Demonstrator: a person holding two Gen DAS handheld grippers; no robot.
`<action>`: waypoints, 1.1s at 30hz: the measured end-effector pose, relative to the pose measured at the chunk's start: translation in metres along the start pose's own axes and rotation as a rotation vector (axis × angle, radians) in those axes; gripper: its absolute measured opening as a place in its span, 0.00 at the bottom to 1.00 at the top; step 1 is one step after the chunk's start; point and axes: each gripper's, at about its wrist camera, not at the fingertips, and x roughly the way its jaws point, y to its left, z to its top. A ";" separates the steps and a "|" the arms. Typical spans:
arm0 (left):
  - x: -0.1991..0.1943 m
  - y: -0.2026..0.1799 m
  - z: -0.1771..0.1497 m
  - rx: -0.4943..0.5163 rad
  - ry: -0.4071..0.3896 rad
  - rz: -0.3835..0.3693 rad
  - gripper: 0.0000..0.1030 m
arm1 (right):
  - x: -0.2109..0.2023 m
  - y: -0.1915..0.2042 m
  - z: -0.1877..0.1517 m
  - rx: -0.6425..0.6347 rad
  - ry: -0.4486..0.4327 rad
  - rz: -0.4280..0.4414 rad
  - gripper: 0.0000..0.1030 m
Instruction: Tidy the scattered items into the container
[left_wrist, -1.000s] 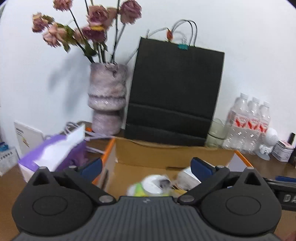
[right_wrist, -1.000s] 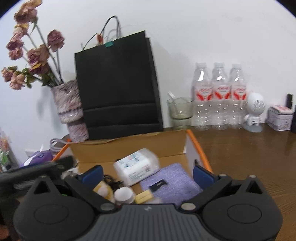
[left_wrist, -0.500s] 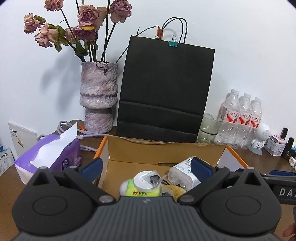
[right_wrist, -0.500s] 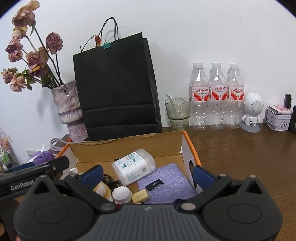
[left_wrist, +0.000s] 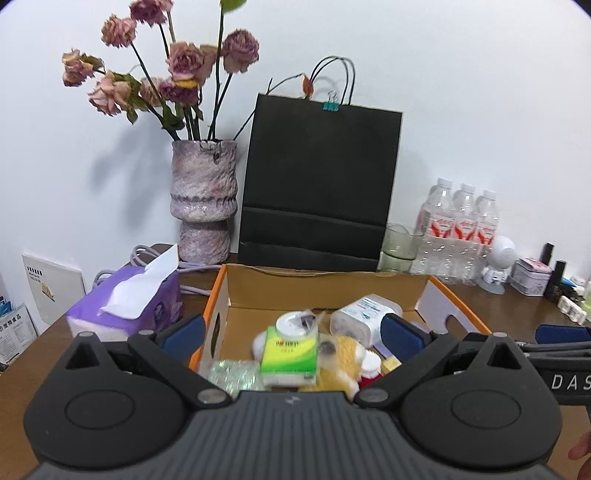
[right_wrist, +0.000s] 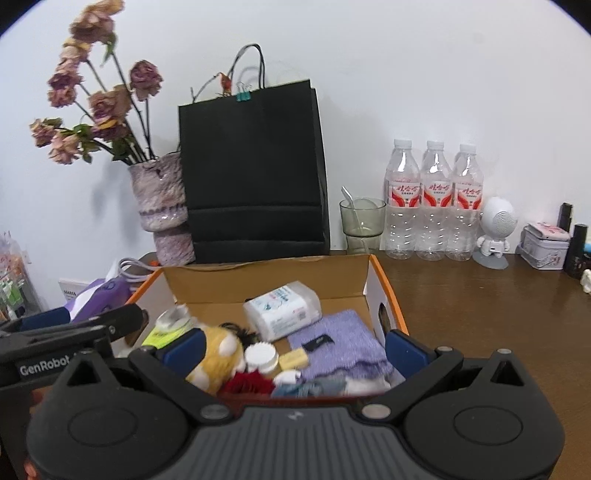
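An open cardboard box with orange edges (left_wrist: 325, 286) (right_wrist: 266, 280) holds several items: a green tissue pack (left_wrist: 290, 350), a white round tin (left_wrist: 297, 323), a clear wipes pack (left_wrist: 364, 319) (right_wrist: 282, 312), a yellow plush toy (right_wrist: 218, 356), a purple cloth (right_wrist: 343, 349), a white lid (right_wrist: 261, 356). My left gripper (left_wrist: 291, 332) is open and empty, raised over the box's near left part. My right gripper (right_wrist: 293, 347) is open and empty over the box's near right part.
A purple tissue pack (left_wrist: 129, 299) lies left of the box. Behind stand a vase of dried roses (left_wrist: 203, 206), a black paper bag (left_wrist: 317, 184), a glass cup (right_wrist: 360, 223), three water bottles (right_wrist: 432, 201), a white robot figure (right_wrist: 495, 232) and a small tin (right_wrist: 546, 245).
Both grippers have pulled back and risen, so more of the box's contents shows. The green tissue pack and the tin on it now look blurred in the left wrist view.
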 end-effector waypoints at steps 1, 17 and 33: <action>-0.008 0.001 -0.002 0.001 -0.002 -0.006 1.00 | -0.008 0.002 -0.003 -0.002 -0.006 -0.002 1.00; -0.101 0.014 -0.060 0.036 -0.004 -0.032 1.00 | -0.107 0.028 -0.071 -0.022 -0.057 -0.010 1.00; -0.082 0.009 -0.107 0.098 -0.021 -0.003 1.00 | -0.085 0.020 -0.119 -0.007 -0.113 -0.055 1.00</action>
